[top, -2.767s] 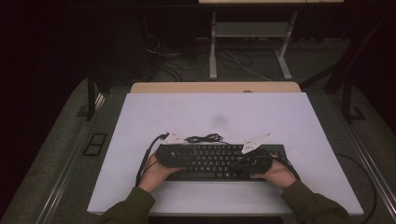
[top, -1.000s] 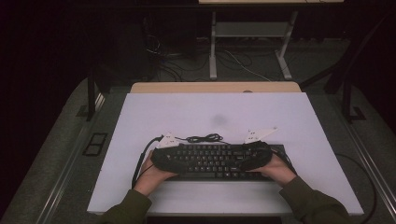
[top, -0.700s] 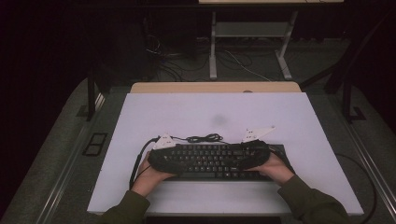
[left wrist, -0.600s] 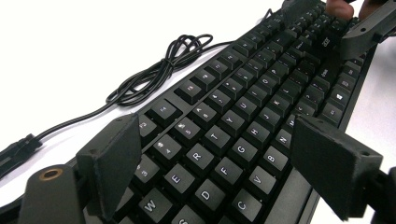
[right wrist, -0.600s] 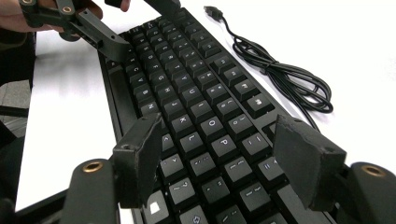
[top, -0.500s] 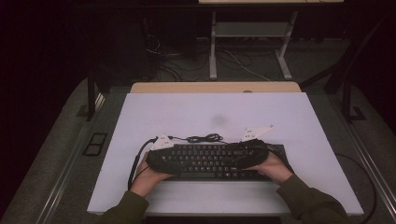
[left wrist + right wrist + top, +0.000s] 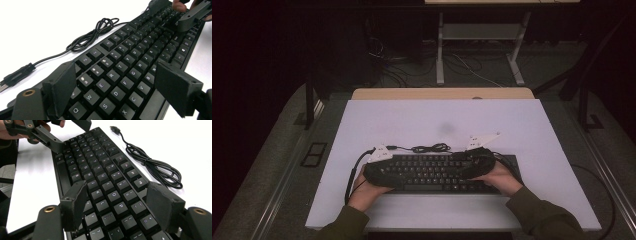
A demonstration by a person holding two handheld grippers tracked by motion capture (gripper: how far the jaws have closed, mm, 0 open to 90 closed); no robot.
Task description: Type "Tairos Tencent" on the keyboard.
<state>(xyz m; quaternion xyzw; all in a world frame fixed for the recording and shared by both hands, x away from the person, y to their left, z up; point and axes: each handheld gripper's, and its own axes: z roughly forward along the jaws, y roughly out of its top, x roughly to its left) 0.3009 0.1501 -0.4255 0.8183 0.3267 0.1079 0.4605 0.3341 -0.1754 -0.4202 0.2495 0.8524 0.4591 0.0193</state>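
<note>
Spanning the near part of the white table [image 7: 522, 120], the black keyboard [image 7: 437, 172] lies flat, at about 6 o'clock from the table's middle, with its coiled cable [image 7: 429, 148] just beyond its far edge at 12 o'clock. The left gripper [image 7: 115, 87] stands over the keyboard's left end and the right gripper [image 7: 115, 205] over its right end, each angled along the key rows toward the other.

Both grippers have their jaws spread: in the left gripper view the pads sit either side of the letter keys with nothing pressed between them, and the right gripper view shows the same over the punctuation keys. Neither holds the keyboard.

As for handling, the keyboard looks stiff and moderately heavy, a rigid plastic slab that should not sag if lifted at both ends together. Its keycaps are loose, sprung parts and a poor place to clamp; pads there would likely slip or press keys. The better hold seems to be the case itself, front and back edges at 9 and 3 o'clock ends, gripped evenly. The cable is limp and will trail and may snag.
</note>
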